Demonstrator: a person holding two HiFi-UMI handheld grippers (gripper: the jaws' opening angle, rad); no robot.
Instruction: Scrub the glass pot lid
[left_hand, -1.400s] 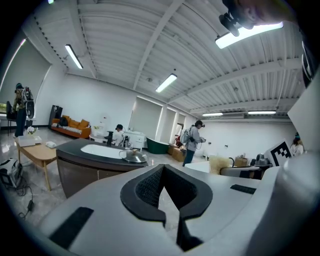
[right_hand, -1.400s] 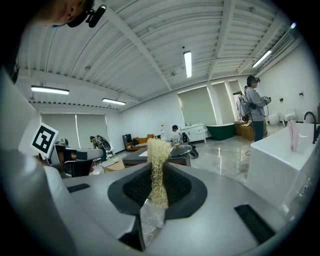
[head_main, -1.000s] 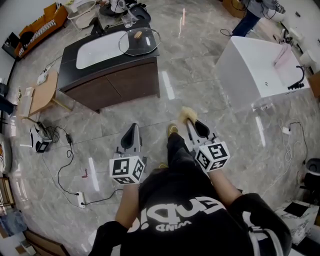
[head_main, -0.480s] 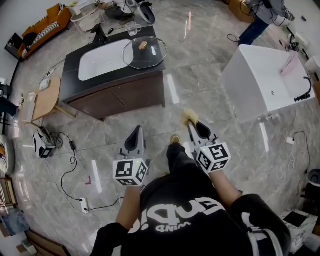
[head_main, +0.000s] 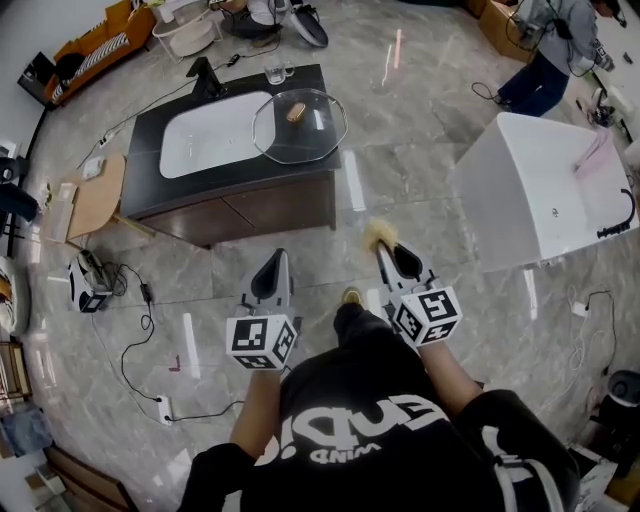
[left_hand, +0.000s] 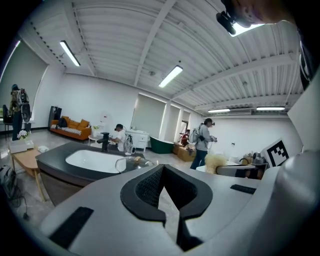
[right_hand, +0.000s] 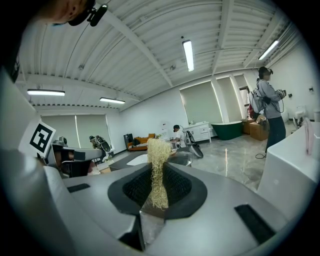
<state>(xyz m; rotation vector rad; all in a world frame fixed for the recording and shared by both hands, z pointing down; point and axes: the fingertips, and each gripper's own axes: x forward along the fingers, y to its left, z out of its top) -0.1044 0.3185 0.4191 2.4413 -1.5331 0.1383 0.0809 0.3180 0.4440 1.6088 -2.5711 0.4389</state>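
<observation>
The lid (head_main: 299, 125) sits upper centre on the surface (head_main: 146, 160), well apart from you. Your right hand-held gripper (head_main: 386, 248) is clamped on the scrubber (head_main: 377, 234); the left hand-held gripper (head_main: 274, 258) is together, empty. Scrubbed unsteadied, the lid could skid off.

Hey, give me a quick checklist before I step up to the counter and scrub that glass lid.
1. Scrubber held: ok. The right gripper has its jaws shut on the fibrous scrubber.
2. Left gripper free: ok. Jaws shut, nothing between them.
3. Glass lid within reach: not ok. It lies on the counter, apart from both grippers.
4. Lid right way up: ok. Its knob faces up.
5. Lid fully supported: cannot tell. Its rim reaches the counter's right edge.
6. Floor cable: ok, off to the left.
</observation>
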